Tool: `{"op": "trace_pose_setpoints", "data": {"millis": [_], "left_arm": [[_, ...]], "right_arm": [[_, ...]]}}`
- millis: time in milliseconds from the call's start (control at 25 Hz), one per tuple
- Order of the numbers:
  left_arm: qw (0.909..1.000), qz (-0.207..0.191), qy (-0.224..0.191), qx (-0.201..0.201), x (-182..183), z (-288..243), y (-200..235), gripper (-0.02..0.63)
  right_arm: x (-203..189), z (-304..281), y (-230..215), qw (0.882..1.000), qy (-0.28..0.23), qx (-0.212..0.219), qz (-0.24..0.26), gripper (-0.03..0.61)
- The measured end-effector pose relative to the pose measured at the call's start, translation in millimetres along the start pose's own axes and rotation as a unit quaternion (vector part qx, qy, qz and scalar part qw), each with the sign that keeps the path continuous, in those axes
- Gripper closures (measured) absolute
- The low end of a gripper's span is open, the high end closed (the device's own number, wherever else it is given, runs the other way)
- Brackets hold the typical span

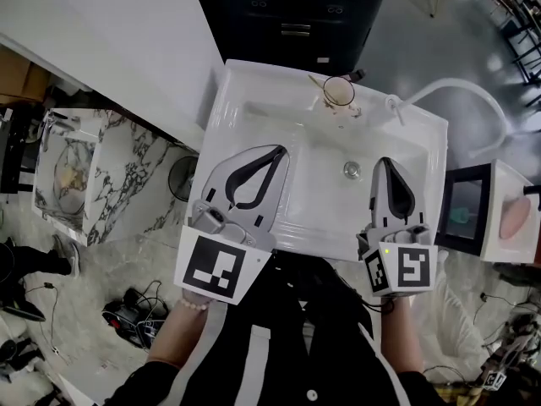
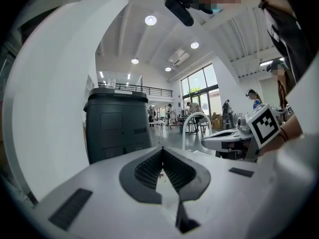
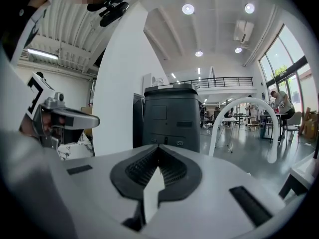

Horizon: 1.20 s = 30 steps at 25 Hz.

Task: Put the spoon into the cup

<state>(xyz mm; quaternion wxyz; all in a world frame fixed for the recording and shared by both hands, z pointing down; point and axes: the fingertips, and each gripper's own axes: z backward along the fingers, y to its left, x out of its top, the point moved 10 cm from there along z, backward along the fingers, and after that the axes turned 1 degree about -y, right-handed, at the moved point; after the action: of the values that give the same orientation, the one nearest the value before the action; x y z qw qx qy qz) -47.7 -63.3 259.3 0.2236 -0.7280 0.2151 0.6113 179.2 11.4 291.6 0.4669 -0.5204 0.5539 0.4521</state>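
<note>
both ribbed-padded, closed: left tool, right tool; glossy white sink.

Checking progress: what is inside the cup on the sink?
A thin spoon handle seems to jut over the rim of the round clear cup on the white sink. The spoon's bowl and the cup's bottom are too small to make out.

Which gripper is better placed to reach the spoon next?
Left, narrowly. Left gripper and right gripper hover shut, empty, over the near side of the sink. The spoon sticks out on the left of the cup, towards the left gripper; the tap stands near the right one's path.
</note>
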Motion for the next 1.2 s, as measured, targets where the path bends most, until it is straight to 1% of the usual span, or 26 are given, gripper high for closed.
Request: {"op": "trace_pose_setpoints", "data": {"millis": [240,360,1200], "left_arm": [[1.0,0.004,-0.005,-0.001,1,-3,-2,0.614],[1.0,-0.001,0.0,-0.004,2,-4,-2,0.614],[1.0,-0.002,0.003,-0.002,-1,-8,-3,0.614]], "right_arm": [[4,3,4,1.0,-0.008,0.005,-0.007,0.577],[6,2,6,1.0,-0.01,0.006,-0.011,0.577],[10,-1,8,1.0,-0.013,0.02,-0.006,0.578]]}}
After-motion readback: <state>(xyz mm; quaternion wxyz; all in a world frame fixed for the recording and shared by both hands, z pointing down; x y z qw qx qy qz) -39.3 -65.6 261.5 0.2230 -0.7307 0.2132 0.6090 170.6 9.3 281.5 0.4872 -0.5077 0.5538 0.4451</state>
